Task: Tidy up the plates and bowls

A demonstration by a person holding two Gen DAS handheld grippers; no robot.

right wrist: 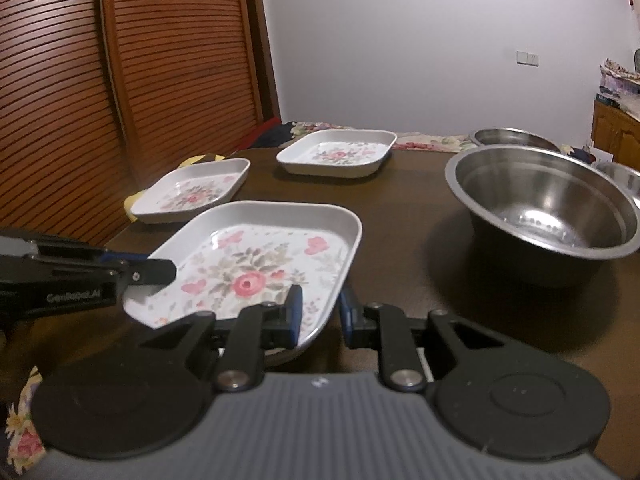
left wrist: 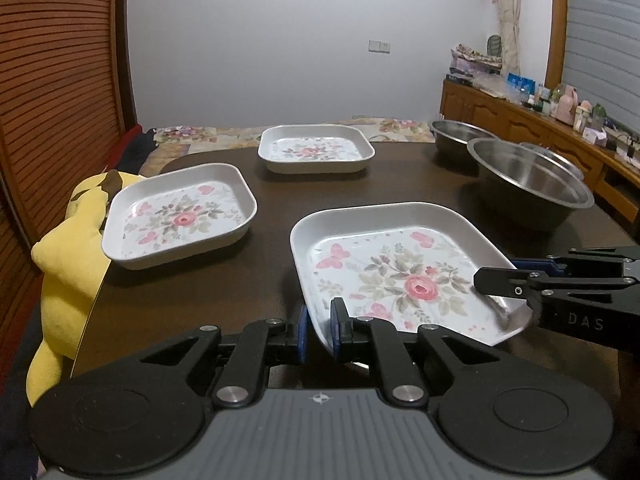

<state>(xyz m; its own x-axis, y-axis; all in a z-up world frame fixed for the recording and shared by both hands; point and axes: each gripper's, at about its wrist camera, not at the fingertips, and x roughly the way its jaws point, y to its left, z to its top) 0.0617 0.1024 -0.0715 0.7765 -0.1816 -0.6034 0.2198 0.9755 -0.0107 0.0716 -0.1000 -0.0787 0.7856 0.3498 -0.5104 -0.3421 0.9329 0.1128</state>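
A white square plate with a pink rose print (left wrist: 400, 272) (right wrist: 256, 256) is held between both grippers near the table's front. My left gripper (left wrist: 320, 332) (right wrist: 156, 276) is shut on its near-left rim. Shut on the plate's right rim is my right gripper (right wrist: 320, 312) (left wrist: 508, 300). The plate looks slightly tilted, with a shadow under it. Two matching plates rest on the table, one at the left (left wrist: 180, 216) (right wrist: 192, 192) and one at the back (left wrist: 316, 148) (right wrist: 336, 152). A large steel bowl (left wrist: 528, 180) (right wrist: 544, 204) stands at the right, with two more (left wrist: 460, 132) (right wrist: 512, 136) behind it.
The dark brown table (left wrist: 360, 184) (right wrist: 400, 216) has a rounded left edge. A yellow plush toy (left wrist: 72, 248) leans against that edge. A louvred wooden door (right wrist: 120, 80) stands at the left, and a cluttered wooden sideboard (left wrist: 540, 120) runs along the right wall.
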